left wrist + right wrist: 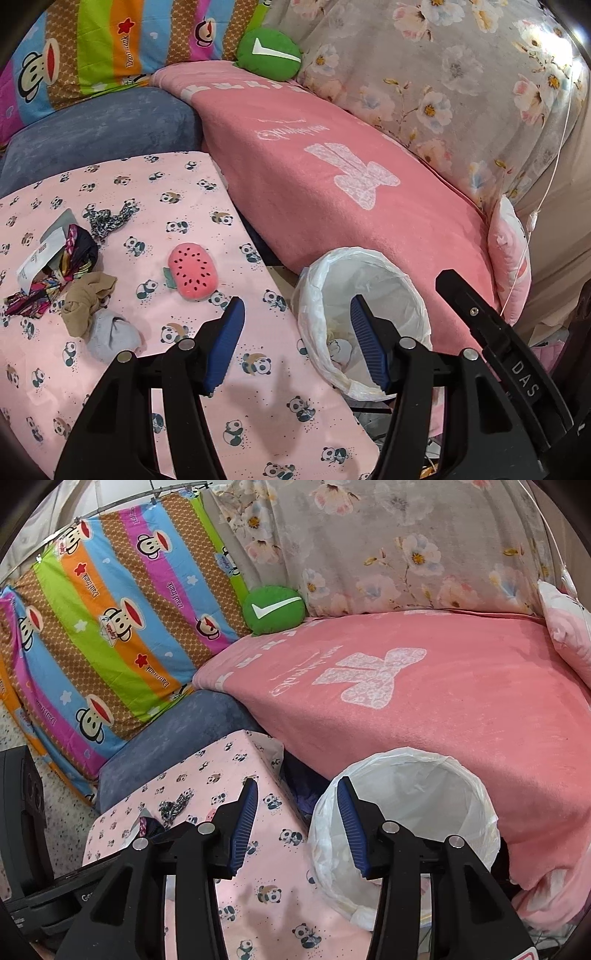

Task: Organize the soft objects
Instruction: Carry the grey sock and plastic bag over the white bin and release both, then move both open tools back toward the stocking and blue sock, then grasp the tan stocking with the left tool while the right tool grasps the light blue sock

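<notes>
Soft things lie on the table under a pink panda-print cloth [229, 413]: a watermelon plush [192, 275], a knotted beige stocking [86, 302], a grey sock [112, 334], a colourful scarf bundle [74, 258] and a black-and-white scrunchie [110, 218]. My left gripper [295, 301] hangs open over the table's right edge, with nothing between its blue pads [225, 343]. My right gripper [297, 782] is open and empty too, above the gap between the table [258, 878] and the bag-lined white bin [461, 812]. Something pale lies at the bottom of the bin [373, 266].
A pink blanket [332, 177] covers the sofa behind the bin, with a green cushion [269, 53], a floral cover [461, 85] and a striped monkey-print pillow [122, 627]. A blue cushion [99, 133] sits behind the table. A black gripper part marked DAS [517, 369] is at right.
</notes>
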